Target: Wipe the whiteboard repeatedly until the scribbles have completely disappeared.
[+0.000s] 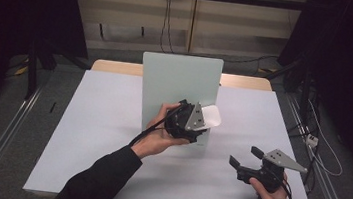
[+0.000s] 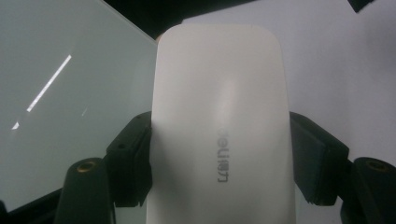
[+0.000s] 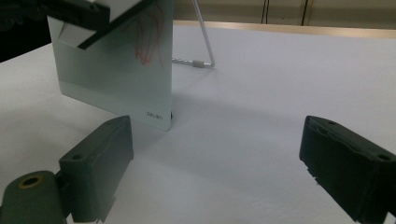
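While clamping the white eraser (image 2: 219, 135), the left hand-held gripper (image 1: 201, 118) meets the board (image 1: 167, 78).

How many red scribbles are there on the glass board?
1: the red scribble lies on the upper part of the glass board, beside the white eraser held by the left gripper. The eraser may hide more.

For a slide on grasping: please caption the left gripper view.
Left gripper, jaws shut on a smooth white rounded plastic eraser, beside a pale green glass board above the white table.

The centre of the frame is blocked by the upright board (image 1: 180, 87); the table (image 1: 90, 135) at lower left is left open.
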The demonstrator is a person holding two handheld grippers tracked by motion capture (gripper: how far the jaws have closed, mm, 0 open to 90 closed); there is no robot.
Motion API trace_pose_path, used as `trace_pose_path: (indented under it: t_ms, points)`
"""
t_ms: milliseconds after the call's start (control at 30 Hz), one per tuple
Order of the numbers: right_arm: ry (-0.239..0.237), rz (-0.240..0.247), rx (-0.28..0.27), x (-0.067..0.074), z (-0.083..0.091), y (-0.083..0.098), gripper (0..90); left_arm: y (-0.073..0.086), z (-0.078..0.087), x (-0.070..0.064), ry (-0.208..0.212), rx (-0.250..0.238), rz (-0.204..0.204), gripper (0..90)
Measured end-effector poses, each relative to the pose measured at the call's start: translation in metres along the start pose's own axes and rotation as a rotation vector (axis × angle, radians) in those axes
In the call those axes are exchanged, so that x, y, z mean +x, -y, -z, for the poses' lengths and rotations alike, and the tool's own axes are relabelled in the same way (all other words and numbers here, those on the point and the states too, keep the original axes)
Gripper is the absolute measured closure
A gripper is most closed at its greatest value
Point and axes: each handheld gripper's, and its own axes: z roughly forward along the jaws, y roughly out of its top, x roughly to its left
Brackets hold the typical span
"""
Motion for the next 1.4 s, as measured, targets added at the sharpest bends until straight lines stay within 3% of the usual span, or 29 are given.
trace_pose_path:
  t_ms: [267, 533, 933, 1133, 1400]
  points:
    - [-0.004, -0.001, 0.0, 0.0, 0.0, 0.0, 9.7, -0.009, 0.008, 0.015, -0.032, -0.026, 0.014, 31.0]
    - [-0.005, -0.004, 0.0, 0.001, 0.0, 0.0, 9.7, 0.004, -0.001, -0.003, 0.007, 0.004, -0.013, 31.0]
    - [-0.007, 0.001, 0.003, 0.001, 0.0, 0.0, 9.7, 0.018, -0.014, -0.026, 0.061, 0.052, -0.011, 31.0]
    - [-0.007, -0.002, 0.001, 0.001, 0.0, 0.0, 9.7, 0.015, -0.012, -0.021, 0.054, 0.042, 0.008, 31.0]
    - [-0.008, -0.003, 0.0, 0.0, 0.0, 0.0, 9.7, -0.003, -0.002, -0.001, 0.005, 0.015, 0.012, 31.0]
